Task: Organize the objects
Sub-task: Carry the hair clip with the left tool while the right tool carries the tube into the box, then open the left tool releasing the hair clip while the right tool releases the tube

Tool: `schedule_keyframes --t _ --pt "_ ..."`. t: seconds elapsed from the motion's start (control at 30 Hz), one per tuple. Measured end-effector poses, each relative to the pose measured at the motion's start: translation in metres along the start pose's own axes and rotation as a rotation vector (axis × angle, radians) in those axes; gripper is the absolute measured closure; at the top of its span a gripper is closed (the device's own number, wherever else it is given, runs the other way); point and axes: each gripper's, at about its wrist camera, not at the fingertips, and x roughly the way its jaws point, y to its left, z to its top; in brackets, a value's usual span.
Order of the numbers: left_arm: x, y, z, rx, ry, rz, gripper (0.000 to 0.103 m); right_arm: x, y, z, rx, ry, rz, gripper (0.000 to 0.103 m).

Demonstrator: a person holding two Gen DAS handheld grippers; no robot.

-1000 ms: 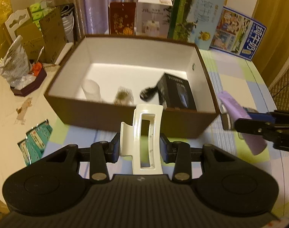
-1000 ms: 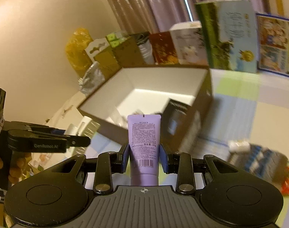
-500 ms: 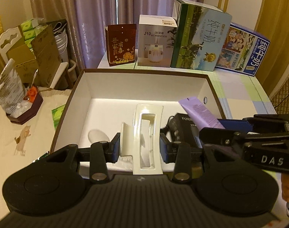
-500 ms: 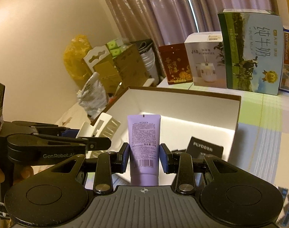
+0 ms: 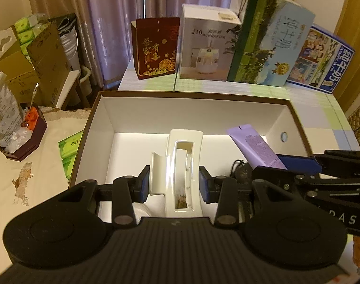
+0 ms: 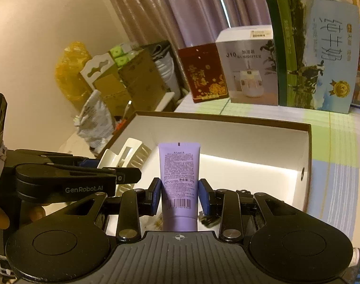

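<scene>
- Hair claw [image 5: 183, 165], cream white, sits clamped between the blue pads of the left gripper [image 5: 175, 187], standing up along the fingers and reaching past their tips.
- Purple tube [image 6: 179, 179] is pinched the same way by the right gripper [image 6: 179, 196], crimped end away from the gripper, printed back and barcode facing the camera.
- Both grippers hang side by side over the near part of the brown box [image 5: 296, 116]; from the left gripper, the tube [image 5: 256, 150] slants up just to its right, and from the right gripper the claw [image 6: 130, 158] shows just to its left.
- The box is open, white inside, and lies directly ahead of and below both grippers.
- Inside it, below the left gripper's fingers, a pale rounded item [image 5: 142, 210] shows only partly; what it is cannot be told.
- A black object with a cord [image 5: 239, 168] lies in the box between the two grippers, mostly hidden.
- Beyond the box's far wall stand a dark red box [image 5: 156, 48], a white humidifier box [image 5: 208, 42] and a tall green milk carton [image 5: 270, 47].
</scene>
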Motion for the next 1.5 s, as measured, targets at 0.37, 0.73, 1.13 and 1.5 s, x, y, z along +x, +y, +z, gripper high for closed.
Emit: schedule_keyframes --t 0.37,0.73,1.13,1.5 --pt "0.064 0.027 0.018 -0.025 0.105 0.025 0.068 0.053 -0.014 0.013 0.089 0.069 -0.033 0.072" --pt "0.090 0.042 0.019 -0.054 0.150 0.004 0.057 0.087 -0.017 0.013 0.133 0.120 -0.059 0.072" --pt "0.080 0.047 0.020 -0.041 0.131 0.021 0.046 0.089 -0.019 0.018 0.163 0.087 -0.088 0.048" --pt "0.058 0.037 0.007 -0.005 0.114 0.000 0.036 0.055 -0.015 0.008 0.086 0.073 -0.113 0.028"
